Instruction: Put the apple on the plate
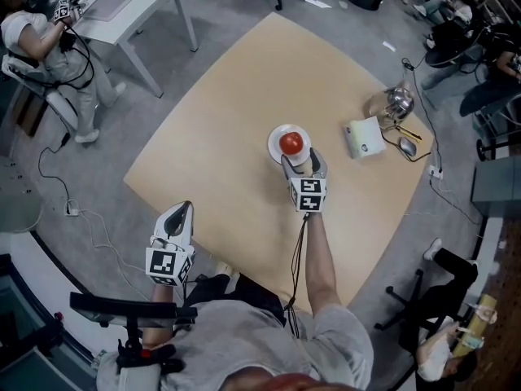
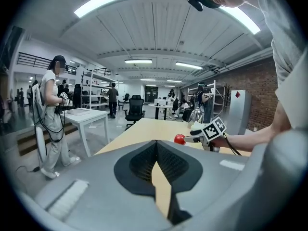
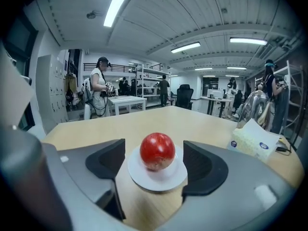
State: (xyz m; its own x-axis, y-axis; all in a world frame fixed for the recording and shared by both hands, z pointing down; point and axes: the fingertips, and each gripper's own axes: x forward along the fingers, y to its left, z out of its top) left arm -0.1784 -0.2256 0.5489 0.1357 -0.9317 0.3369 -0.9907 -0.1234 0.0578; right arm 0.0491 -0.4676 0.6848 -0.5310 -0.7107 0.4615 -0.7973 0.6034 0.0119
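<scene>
Wooden table (image 1: pixel 236 129). Left gripper (image 1: pixel 182 208) at its near edge, jaws clenched together, nothing in them. Right gripper (image 1: pixel 303 160) over mid-table, jaws released, spread either side of the apple. White plate (image 1: pixel 275 139) mid-table. Red apple (image 1: pixel 291 143) sits on the plate, untouched by either jaw.

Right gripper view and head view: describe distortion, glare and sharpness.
Right gripper view: strong fisheye bows the ceiling lights, corners go black; the apple is fairly sharp with small highlights, the plate shows no glare. Head view: even overhead light, faint shadows on the table, mild bending at the edges.
</scene>
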